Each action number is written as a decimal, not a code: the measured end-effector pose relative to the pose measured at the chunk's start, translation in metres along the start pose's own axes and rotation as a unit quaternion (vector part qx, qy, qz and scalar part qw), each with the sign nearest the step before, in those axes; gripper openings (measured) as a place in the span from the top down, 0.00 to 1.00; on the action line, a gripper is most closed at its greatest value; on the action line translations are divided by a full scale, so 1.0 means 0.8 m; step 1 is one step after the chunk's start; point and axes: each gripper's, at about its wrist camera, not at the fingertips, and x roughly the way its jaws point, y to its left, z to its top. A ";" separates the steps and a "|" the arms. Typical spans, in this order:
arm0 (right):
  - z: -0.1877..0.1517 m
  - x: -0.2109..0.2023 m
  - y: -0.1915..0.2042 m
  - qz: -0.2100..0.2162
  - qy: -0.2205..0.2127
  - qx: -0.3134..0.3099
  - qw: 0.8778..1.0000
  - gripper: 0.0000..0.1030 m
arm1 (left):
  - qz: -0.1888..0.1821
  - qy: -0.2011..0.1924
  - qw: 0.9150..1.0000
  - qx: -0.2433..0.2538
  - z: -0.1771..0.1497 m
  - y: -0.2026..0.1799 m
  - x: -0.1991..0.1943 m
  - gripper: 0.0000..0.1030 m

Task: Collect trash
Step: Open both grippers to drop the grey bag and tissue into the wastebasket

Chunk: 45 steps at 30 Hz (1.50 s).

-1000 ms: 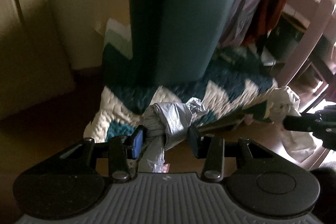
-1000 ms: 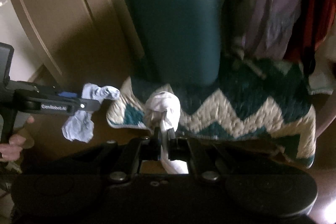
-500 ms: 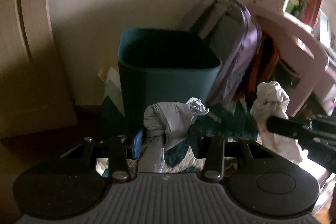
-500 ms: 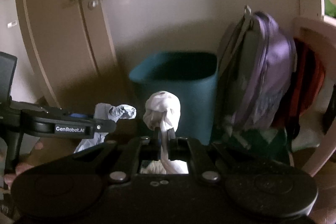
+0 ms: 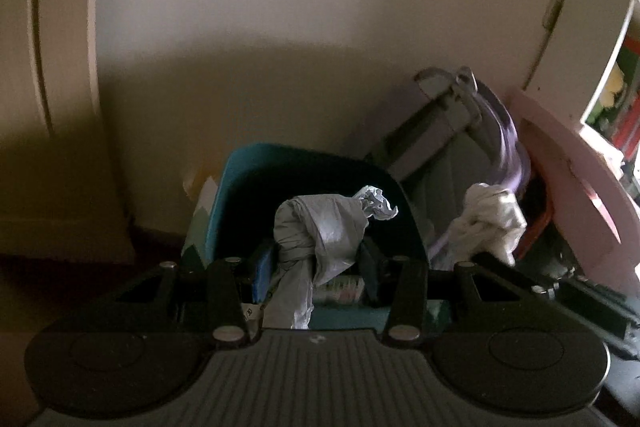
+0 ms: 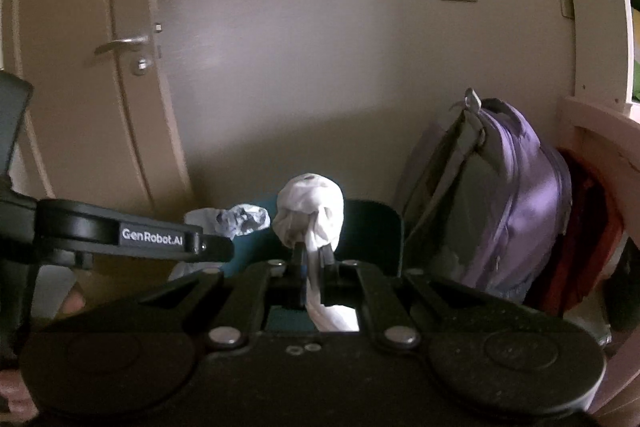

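Observation:
My left gripper [image 5: 316, 263] is shut on a grey knotted plastic bag [image 5: 320, 227] and holds it over the open mouth of the teal trash bin [image 5: 224, 195]. My right gripper [image 6: 312, 255] is shut on a white knotted bag [image 6: 310, 215], held level with the bin's rim [image 6: 392, 223]. The white bag also shows in the left wrist view [image 5: 488, 219], at the bin's right. The left gripper's arm [image 6: 132, 239] and grey bag [image 6: 240, 219] show in the right wrist view. Some trash lies inside the bin.
A purple and grey backpack [image 6: 508, 199] leans against the wall right of the bin. A pink chair [image 5: 568, 179] stands further right. A beige door [image 6: 80, 67] with a handle is at the left. A patterned rug edge [image 5: 198, 227] shows by the bin.
Both grippers have risen and moved forward with their bags. The bin, first seen from the side, now lies below them with its opening in view.

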 end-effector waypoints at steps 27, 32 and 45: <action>-0.039 0.203 -0.013 -0.006 0.137 -0.024 0.990 0.94 | 0.047 0.108 0.993 0.027 0.015 0.013 0.216 0.57; -0.044 0.209 -0.012 -0.006 0.155 -0.035 0.987 0.88 | 0.052 0.128 0.990 0.035 0.006 0.018 0.228 0.56; -0.040 0.190 -0.002 0.004 0.156 -0.062 0.986 0.67 | 0.043 0.118 0.991 0.037 0.000 0.022 0.207 0.35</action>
